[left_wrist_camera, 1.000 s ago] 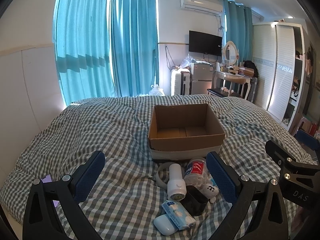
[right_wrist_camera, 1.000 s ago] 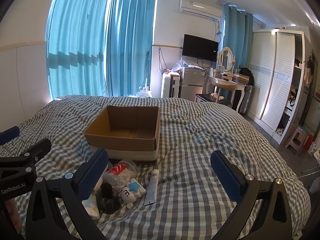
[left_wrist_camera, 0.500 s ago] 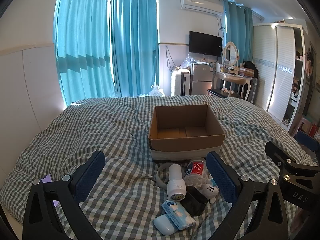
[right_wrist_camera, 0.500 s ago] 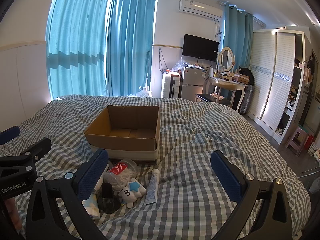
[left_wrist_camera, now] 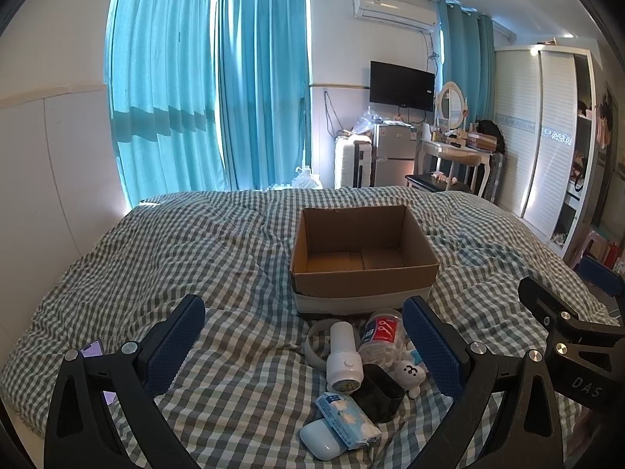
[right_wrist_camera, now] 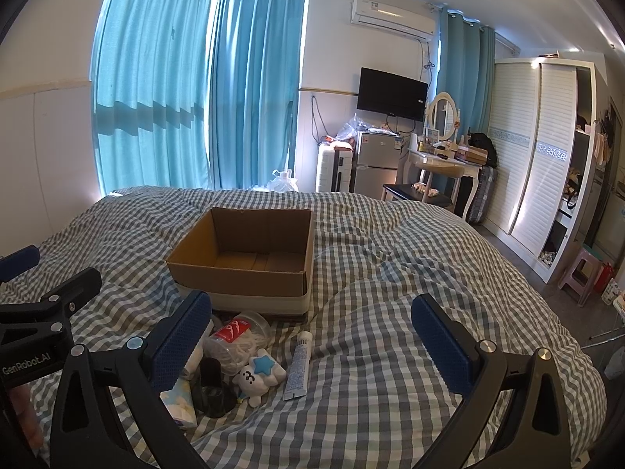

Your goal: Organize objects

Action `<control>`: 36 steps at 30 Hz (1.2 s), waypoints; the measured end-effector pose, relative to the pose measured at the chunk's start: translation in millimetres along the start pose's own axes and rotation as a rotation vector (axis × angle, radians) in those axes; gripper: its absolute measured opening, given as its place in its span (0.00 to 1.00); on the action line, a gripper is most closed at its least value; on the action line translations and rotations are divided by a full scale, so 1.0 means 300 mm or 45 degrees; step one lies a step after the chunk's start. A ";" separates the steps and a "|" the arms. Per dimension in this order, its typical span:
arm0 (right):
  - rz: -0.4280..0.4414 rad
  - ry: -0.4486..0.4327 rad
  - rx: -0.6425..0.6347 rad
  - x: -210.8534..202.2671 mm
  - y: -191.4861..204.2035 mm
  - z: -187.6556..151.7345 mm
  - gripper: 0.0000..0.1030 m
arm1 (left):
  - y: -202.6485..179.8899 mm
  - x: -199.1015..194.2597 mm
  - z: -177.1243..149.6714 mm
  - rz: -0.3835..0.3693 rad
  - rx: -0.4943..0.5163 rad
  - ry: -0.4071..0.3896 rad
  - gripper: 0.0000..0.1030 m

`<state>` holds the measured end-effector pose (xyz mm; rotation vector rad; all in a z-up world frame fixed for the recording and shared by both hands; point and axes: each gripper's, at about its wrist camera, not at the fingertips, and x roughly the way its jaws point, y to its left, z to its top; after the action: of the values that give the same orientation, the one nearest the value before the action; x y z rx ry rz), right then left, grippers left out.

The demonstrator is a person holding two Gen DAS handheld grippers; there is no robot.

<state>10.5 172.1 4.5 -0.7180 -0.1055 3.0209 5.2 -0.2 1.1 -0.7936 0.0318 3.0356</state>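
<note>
Both grippers hang spread and empty: the left gripper (left_wrist_camera: 302, 342) marked "GenRobot.AI", the right gripper (right_wrist_camera: 312, 336) "DAS". Small toiletries (left_wrist_camera: 359, 383) cluster before the open brown cardboard box (left_wrist_camera: 363, 254) on the checked quilt (left_wrist_camera: 195, 254).

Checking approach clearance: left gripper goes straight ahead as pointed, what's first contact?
Probably the cardboard box, its near wall. The left gripper is open above the white cylinder; depth is unclear.
</note>
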 end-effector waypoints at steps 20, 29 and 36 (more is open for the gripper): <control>0.015 0.057 -0.012 0.024 0.000 -0.011 1.00 | -0.008 0.037 -0.019 -0.033 0.001 0.079 1.00; 0.021 0.083 -0.014 0.036 -0.001 -0.020 1.00 | -0.003 0.067 -0.036 -0.021 0.009 0.132 1.00; 0.026 0.172 -0.020 0.102 -0.014 -0.075 0.99 | 0.008 0.189 -0.133 -0.007 0.051 0.345 1.00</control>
<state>-6.6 179.1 -28.9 -0.9266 -0.1187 2.9828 -24.7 -3.4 -61.3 -1.1916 0.0903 2.8874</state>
